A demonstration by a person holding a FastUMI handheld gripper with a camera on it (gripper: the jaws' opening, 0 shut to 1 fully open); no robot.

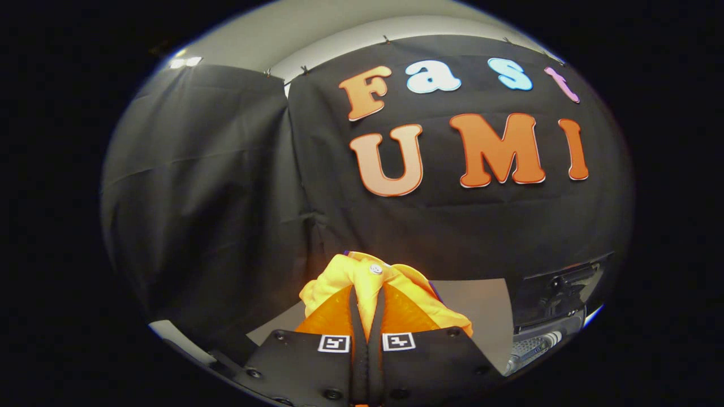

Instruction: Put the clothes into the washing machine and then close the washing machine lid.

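A bunched yellow garment (362, 282) with a small white button on it is pinched between my fingers, and its folds spill over both fingertips. My gripper (367, 308) is shut on this cloth and holds it up in the air, with the black booth wall behind it. A dark machine-like object (557, 299) with a grey ribbed part sits low to the right, beyond the fingers; it is too cut off for me to tell what it is.
A grey tabletop (481, 311) lies below and beyond the garment, running toward the dark object on the right. Black cloth walls close the space ahead and on the left. A pale edge (175, 336) shows low on the left.
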